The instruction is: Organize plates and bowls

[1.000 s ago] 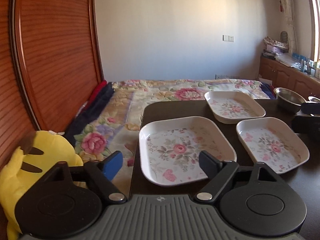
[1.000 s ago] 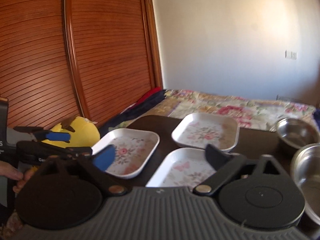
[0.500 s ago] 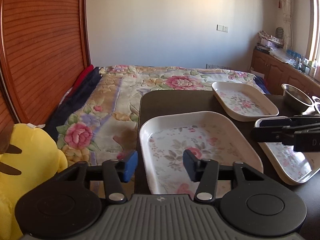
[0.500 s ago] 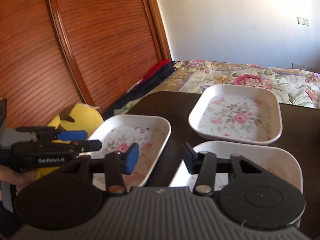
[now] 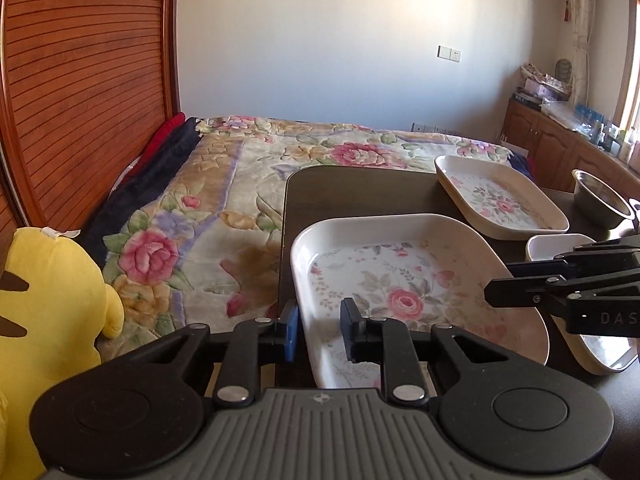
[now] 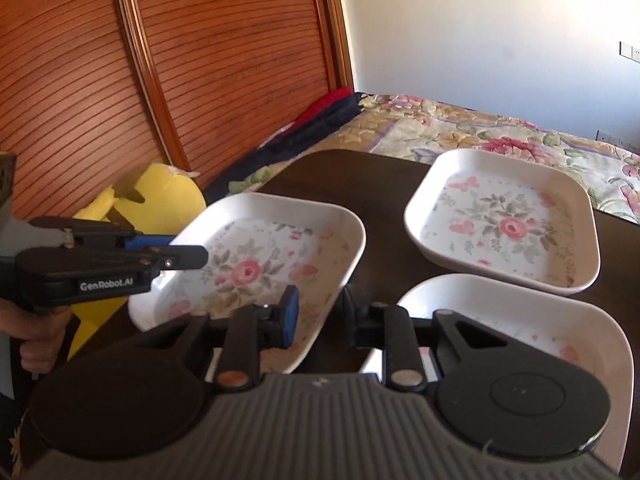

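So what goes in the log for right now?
phase: grasp | left gripper: astride left plate rim | right gripper: astride its opposite rim | grip: unclear

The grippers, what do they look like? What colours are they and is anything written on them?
Each is mostly black, with two round black discs and a ribbed grey base. The left gripper has one blue pad and one black pad. The right gripper has the same blue-and-black pair. Seen side-on, the left one reads "GenRobot.AI" in white letters; the right one shows "DAS", the rest cut off.
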Tool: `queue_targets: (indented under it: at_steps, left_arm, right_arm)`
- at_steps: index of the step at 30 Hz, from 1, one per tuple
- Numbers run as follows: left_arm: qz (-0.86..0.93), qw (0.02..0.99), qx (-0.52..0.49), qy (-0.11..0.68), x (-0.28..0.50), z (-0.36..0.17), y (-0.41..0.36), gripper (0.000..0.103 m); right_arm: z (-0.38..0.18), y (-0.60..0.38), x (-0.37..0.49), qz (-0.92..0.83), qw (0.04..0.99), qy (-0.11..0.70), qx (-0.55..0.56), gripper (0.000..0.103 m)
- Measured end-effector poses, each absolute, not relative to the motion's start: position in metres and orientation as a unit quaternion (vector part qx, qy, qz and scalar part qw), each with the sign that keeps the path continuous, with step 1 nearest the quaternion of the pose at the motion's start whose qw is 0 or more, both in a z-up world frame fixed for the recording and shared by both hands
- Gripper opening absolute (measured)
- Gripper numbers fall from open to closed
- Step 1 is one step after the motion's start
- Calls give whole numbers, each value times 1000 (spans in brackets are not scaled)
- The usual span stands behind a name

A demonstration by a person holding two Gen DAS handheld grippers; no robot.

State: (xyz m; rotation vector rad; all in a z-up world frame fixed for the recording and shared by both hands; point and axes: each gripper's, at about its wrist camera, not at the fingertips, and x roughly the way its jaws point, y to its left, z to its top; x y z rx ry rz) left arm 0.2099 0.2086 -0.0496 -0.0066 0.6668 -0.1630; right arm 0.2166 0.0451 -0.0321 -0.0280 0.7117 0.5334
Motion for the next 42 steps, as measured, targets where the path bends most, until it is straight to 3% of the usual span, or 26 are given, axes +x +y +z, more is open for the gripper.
queue_targets:
  at_steps: [9, 14, 42]
  left_arm:
    - [-76, 942, -1, 326, 205, -50, 207, 23]
    - [-66, 940, -13, 333, 200, -47, 209, 15]
    - [-67, 953, -24, 296, 111, -18, 170, 14]
  right_arm:
    - [-37, 48, 221, 258, 901, 350, -13, 20]
    - [-38, 43, 219, 253, 901, 351, 4, 17]
    - [-19, -4, 149, 257, 911, 319, 45, 12]
